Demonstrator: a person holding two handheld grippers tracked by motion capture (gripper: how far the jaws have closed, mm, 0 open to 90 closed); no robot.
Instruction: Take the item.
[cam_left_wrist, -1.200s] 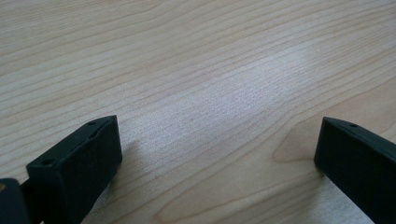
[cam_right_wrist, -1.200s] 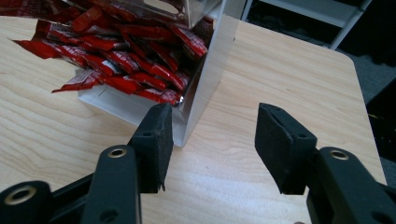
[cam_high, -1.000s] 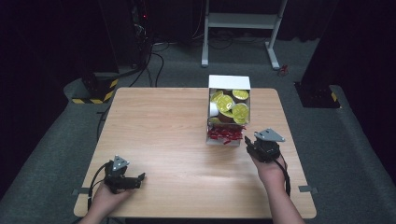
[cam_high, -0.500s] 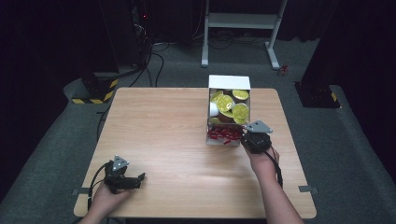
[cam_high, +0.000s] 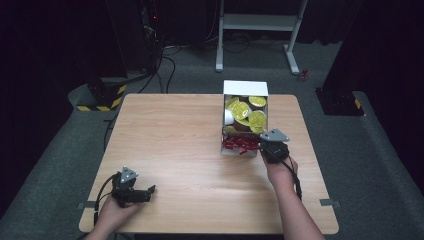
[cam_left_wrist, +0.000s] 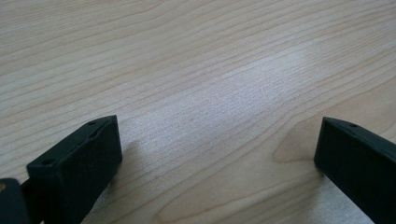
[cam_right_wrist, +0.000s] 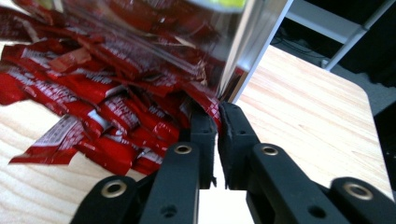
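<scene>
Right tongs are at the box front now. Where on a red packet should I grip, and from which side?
Take a red packet by its thin free end, coming in low from the open front of the clear box, as the right tongs do now. The packets lie flat and spill past the box wall onto the table, so an edge pinch probably suits better than a top grab. The jaws have just been closing on one packet's end.

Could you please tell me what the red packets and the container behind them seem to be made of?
Red packets: glossy printed film or foil, judging by creases and sheen. Container: clear hard plastic, probably acrylic; its wall mirrors the packets and its corner edge glints.
</scene>
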